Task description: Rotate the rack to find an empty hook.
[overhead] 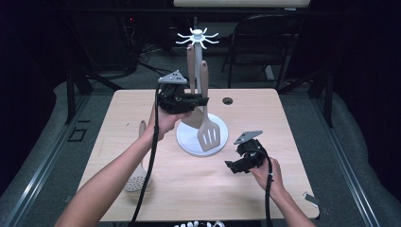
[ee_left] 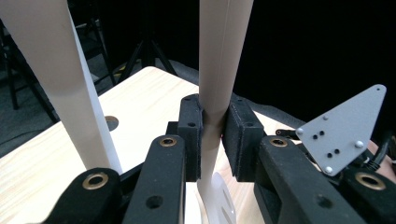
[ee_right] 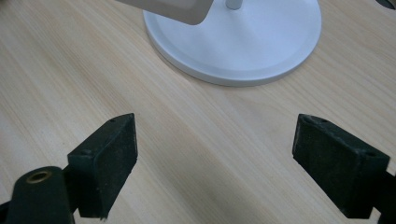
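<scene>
At the middle of the pale wood-grain surface (overhead: 156,189) stands a white utensil rack (overhead: 201,137) with a round base, a post and a hooked crown; no brand, label or writing can be read on anything. A grommet hole (overhead: 227,100) sits near the far edge, grey floor and a dark chair beyond. The left claw (ee_left: 212,140) is pinching the handle of the slotted turner (overhead: 208,127), which hangs upright over the base beside a second spatula (overhead: 191,71). A skimmer (overhead: 136,179) lies by the left edge. The right claw (ee_right: 215,158) is spread wide, low over bare wood near the base's front right.
</scene>
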### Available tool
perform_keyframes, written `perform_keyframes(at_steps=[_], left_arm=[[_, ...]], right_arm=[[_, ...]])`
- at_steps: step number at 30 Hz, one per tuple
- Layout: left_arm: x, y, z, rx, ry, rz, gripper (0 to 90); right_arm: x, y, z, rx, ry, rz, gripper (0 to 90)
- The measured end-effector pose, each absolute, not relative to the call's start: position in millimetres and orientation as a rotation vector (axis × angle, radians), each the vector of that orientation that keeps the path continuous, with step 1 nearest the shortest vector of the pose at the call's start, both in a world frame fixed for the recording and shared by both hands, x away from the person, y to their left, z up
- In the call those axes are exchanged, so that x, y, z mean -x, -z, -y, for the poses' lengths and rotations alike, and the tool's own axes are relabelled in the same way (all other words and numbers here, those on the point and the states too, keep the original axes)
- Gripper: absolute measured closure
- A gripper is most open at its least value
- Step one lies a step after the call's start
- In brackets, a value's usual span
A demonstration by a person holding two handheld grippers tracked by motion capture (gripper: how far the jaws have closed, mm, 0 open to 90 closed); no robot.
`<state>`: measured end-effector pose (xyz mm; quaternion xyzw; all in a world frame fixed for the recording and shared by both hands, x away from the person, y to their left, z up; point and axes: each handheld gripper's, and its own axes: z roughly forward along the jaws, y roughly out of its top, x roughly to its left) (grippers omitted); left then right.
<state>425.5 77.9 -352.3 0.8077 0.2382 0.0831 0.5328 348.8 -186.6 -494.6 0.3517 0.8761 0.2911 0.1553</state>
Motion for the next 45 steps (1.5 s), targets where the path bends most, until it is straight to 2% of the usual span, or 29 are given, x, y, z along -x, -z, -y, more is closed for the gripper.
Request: perform_keyframes(at_steps=[22,45], left_arm=[[-432.1,329.6,-67.3,-1.914,-0.213,-0.539,77.6],[-452.5,326.4,-70.3,-1.909,-0.211,-0.617,77.6]], right_arm=[[-348.9,495.1,185.3,-0.994,-0.827,-2.523,13.6],[-349.1,495.3,185.1,-0.986,-0.824,-2.531,13.5]])
